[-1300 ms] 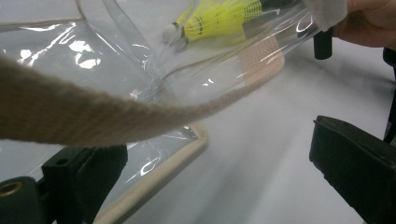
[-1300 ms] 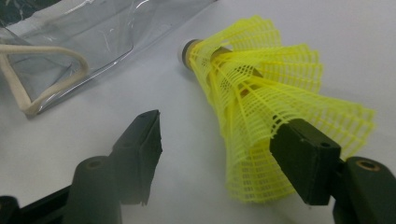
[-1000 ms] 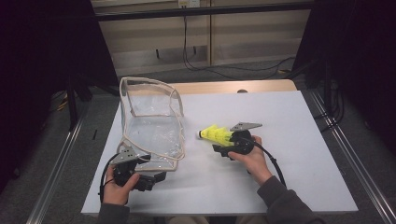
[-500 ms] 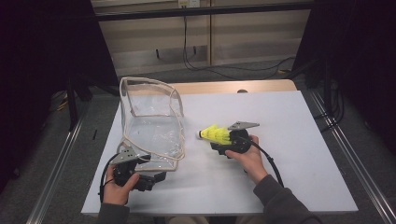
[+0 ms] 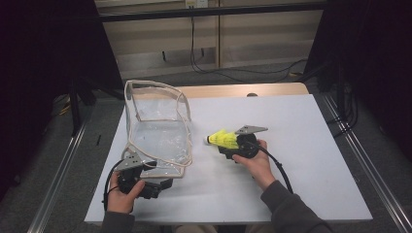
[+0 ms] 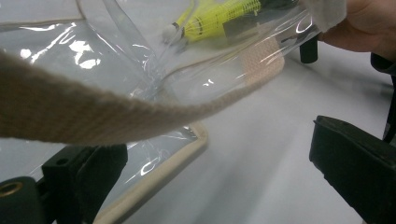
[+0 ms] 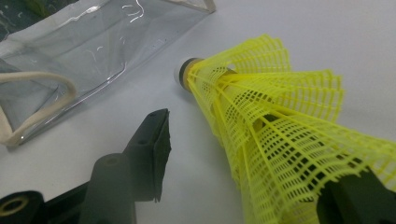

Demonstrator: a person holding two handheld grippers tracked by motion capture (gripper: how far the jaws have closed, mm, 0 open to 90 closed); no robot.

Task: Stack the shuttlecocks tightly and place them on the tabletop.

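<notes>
A yellow mesh shuttlecock (image 5: 224, 140) with a white cork lies at mid-table, cork pointing at the bag. My right gripper (image 5: 222, 145) is around it. In the right gripper view the shuttlecock (image 7: 261, 116) covers the right jaw, bare table shows between it and the left jaw, and the right gripper (image 7: 254, 158) is open. A clear plastic bag (image 5: 158, 131) with beige trim stands to the left. My left gripper (image 5: 163, 184) sits at its near edge, open. In the left gripper view a beige strap (image 6: 70, 116) crosses in front, and the bag (image 6: 154, 154) overlaps the left jaw of the left gripper (image 6: 219, 172).
The white table (image 5: 301, 126) has free room to the right and behind the shuttlecock. A wooden strip (image 5: 243, 90) runs along its far edge. Metal rails (image 5: 359, 155) flank both sides. A hand (image 6: 369, 23) shows past the bag.
</notes>
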